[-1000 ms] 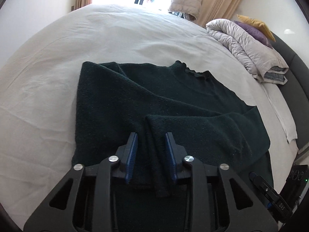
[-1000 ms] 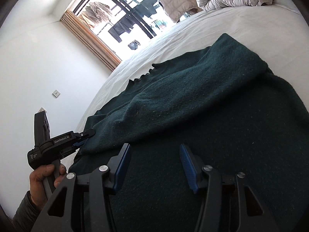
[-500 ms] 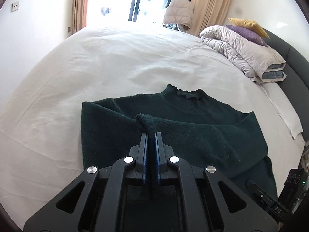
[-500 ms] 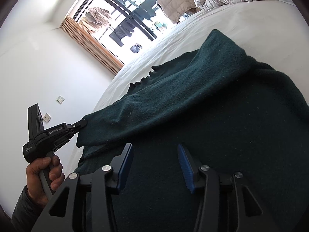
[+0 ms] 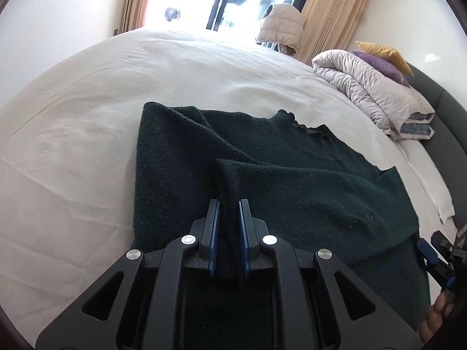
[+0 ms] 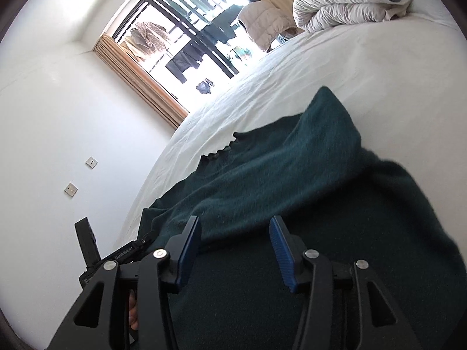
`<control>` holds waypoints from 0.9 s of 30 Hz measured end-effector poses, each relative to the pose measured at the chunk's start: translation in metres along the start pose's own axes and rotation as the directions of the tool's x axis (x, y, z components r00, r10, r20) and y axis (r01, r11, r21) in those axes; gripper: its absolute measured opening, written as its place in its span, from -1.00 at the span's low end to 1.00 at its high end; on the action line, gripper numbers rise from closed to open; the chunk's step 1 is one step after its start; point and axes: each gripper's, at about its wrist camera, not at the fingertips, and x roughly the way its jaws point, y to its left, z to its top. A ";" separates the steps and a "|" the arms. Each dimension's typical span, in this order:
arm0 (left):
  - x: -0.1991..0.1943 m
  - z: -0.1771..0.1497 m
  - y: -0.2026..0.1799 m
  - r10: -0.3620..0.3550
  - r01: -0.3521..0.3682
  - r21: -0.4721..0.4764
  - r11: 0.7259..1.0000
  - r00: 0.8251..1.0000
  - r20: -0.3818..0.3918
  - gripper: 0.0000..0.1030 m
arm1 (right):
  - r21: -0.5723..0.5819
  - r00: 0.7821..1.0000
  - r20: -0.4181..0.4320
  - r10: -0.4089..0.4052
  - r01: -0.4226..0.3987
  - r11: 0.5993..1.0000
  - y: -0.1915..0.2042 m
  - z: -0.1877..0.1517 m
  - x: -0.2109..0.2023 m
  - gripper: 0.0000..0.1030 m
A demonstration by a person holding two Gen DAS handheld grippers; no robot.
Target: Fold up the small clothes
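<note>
Sweater: a dark green knit sweater [image 5: 292, 180] lies spread on the white bed [image 5: 87, 145], its frilled collar [image 5: 303, 125] pointing toward the window end of the bed.
Sleeve: one sleeve [image 5: 306, 183] is folded across the sweater's body, running from the far right edge of the sweater toward its middle; its cuff end rises into a narrow ridge.
Left gripper: the left gripper [image 5: 229, 207] sits over the near half of the sweater, its blue-padded fingers [image 5: 214, 227] drawn close on either side of the sleeve's cuff, pinching that ridge of fabric between them.
Right gripper: the right gripper [image 6: 235, 234] hovers low over the sweater's lower body, its blue pads [image 6: 281, 248] spread wide apart with only flat knit beneath them, nothing held.
Left gripper from the right wrist view: its black body [image 6: 122, 255] shows at the sweater's left edge, partly hidden behind the right gripper's frame.
Duvet: a rolled pale duvet [image 5: 376, 96] lies at the bed's right end, well apart from the sweater, with a purple pillow [image 5: 379, 64] and a yellow pillow [image 5: 382, 52] on top.
Window: a bright window [image 6: 189, 29] with beige curtains [image 5: 332, 14] stands beyond the far edge of the bed.
</note>
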 end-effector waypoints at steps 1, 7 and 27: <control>-0.004 -0.002 0.002 -0.009 0.009 -0.010 1.000 1.000 0.012 -0.76 | -0.008 0.998 -0.045 -0.035 0.034 0.999 -0.005 0.007 0.011 0.07; 0.000 -0.008 0.000 -0.006 0.006 -0.016 1.000 1.000 0.004 -0.73 | 0.261 1.000 0.007 0.009 -0.010 0.965 -0.076 0.026 0.013 0.08; 0.010 -0.011 0.001 -0.004 0.004 -0.016 1.000 1.000 0.016 -0.72 | 0.602 0.984 0.166 0.070 -0.158 0.783 -0.139 0.035 0.005 -0.01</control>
